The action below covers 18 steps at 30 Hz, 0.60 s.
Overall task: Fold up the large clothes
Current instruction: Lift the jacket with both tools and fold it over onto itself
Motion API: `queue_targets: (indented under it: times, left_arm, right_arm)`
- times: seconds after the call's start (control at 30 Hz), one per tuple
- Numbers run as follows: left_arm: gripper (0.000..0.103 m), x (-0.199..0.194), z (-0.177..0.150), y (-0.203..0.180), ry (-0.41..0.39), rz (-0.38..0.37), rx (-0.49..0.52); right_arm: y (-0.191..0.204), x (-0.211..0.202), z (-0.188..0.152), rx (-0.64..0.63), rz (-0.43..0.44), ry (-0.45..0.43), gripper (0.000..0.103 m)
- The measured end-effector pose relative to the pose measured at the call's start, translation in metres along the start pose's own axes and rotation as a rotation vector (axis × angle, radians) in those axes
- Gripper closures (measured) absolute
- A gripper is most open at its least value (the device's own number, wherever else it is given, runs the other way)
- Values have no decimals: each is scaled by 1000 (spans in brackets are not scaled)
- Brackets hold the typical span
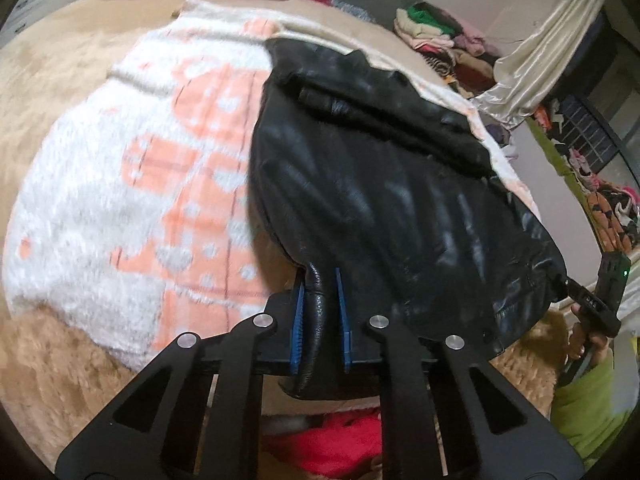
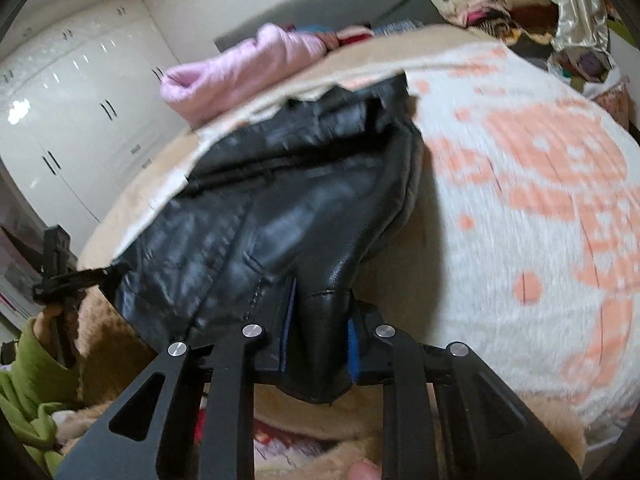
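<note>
On the bed: black leather jacket lies on a white-and-peach blanket, hem lifted.
Left gripper: jaws clamp one hem corner.
Right gripper: jaws pinch the other corner.
Advice: keep both corners level and taut, carrying the hem evenly toward the collar.

Left gripper and right gripper, jaws clamped, side by side.

Glossy white built-in wardrobe beside a tan plush bed; cream satin curtain gathered opposite.
</note>
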<state>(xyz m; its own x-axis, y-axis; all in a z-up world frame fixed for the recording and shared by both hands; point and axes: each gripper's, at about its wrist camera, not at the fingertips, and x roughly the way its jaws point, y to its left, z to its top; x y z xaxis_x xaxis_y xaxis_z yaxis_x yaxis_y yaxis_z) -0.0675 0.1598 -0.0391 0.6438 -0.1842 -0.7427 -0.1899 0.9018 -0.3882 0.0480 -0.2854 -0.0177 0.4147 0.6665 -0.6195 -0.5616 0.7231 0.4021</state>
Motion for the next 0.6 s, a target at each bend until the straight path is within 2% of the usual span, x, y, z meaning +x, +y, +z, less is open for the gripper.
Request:
queue_targets:
  times: [0.3, 0.6]
  left_arm:
    - [96, -11, 41, -12, -92, -72, -21]
    - [96, -7, 93, -17, -175, -102, -48]
  right_arm:
    - [-2, -10, 40, 40, 63, -137, 84]
    - [-9, -5, 85, 80, 46, -229, 88]
